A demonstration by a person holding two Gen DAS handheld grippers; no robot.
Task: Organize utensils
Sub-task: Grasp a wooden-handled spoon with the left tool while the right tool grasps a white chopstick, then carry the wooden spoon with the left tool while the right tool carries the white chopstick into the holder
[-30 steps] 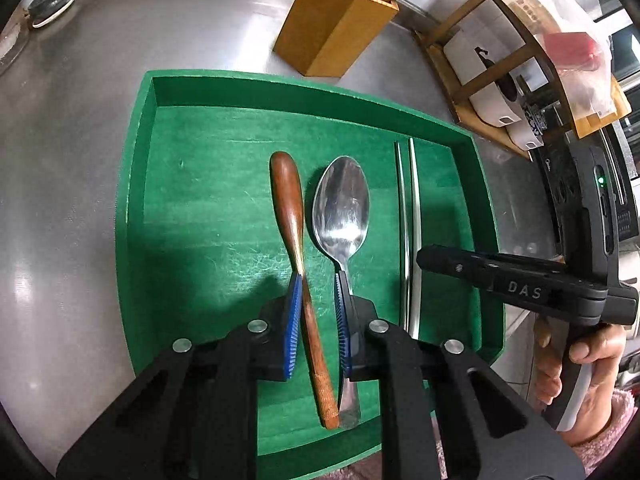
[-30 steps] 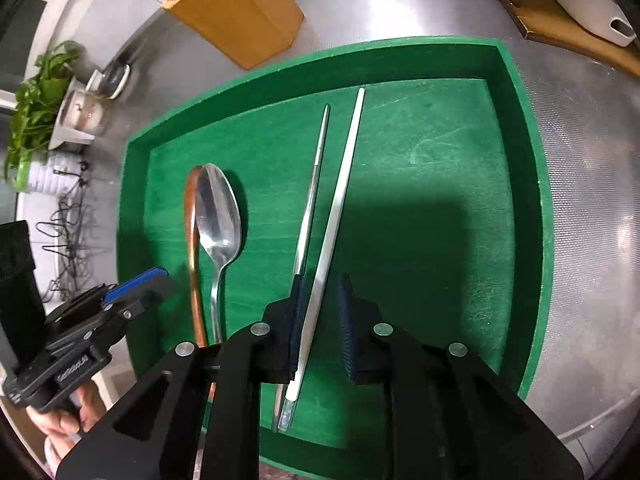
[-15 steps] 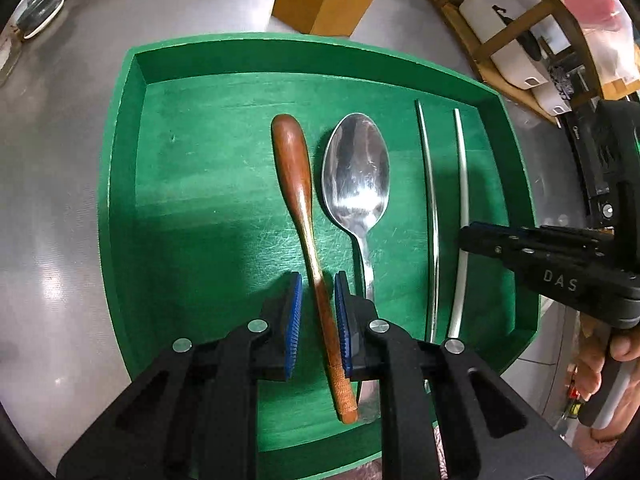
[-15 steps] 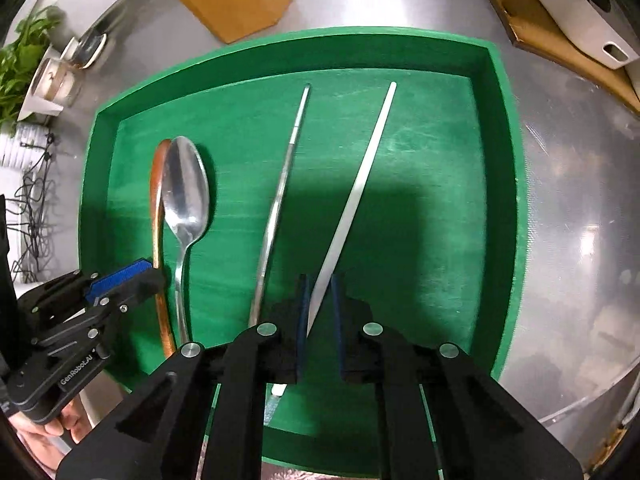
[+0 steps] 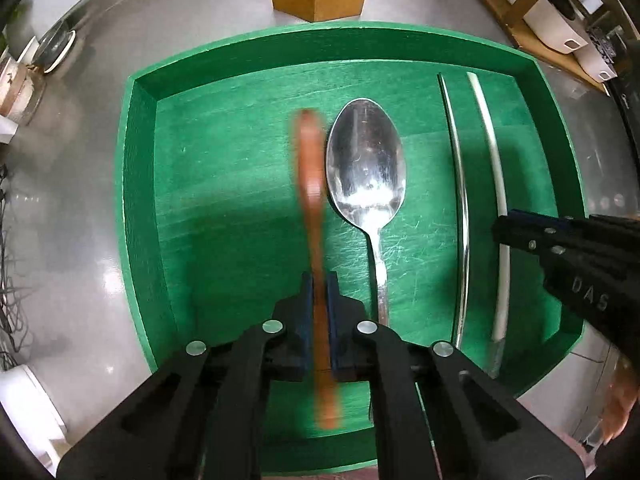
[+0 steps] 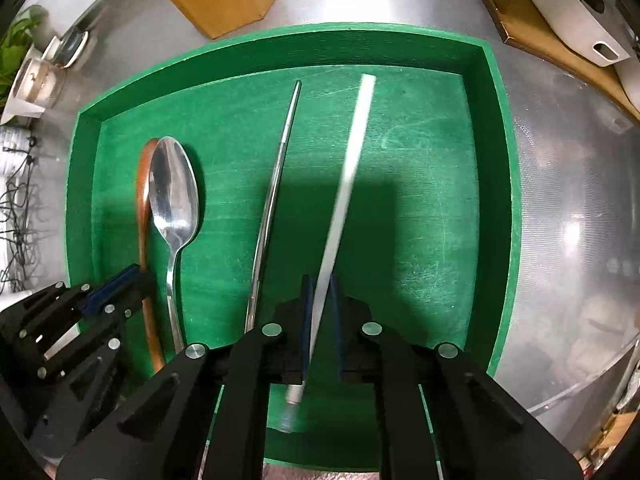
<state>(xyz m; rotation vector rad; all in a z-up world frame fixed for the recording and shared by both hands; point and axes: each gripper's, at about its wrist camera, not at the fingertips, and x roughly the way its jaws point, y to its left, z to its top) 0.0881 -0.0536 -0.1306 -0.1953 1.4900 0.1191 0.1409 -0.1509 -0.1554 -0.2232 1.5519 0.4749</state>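
Utensils are stiff, thin and slippery: your left gripper (image 5: 319,300) clamps the wooden spoon (image 5: 310,168) handle, your right gripper (image 6: 320,304) clamps the white chopstick (image 6: 352,160).

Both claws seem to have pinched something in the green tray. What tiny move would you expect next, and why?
Probably lift both straight up. The left gripper is shut on the wooden spoon, the right gripper on the white chopstick, and both utensils look blurred above the green tray.

Your green tray (image 5: 136,184) holds four utensils lengthwise: a brown wooden spoon (image 5: 310,168), blurred, just left of a steel spoon (image 5: 366,172) lying bowl-up, then a steel chopstick (image 6: 276,188) and a white chopstick (image 6: 348,168), apart.
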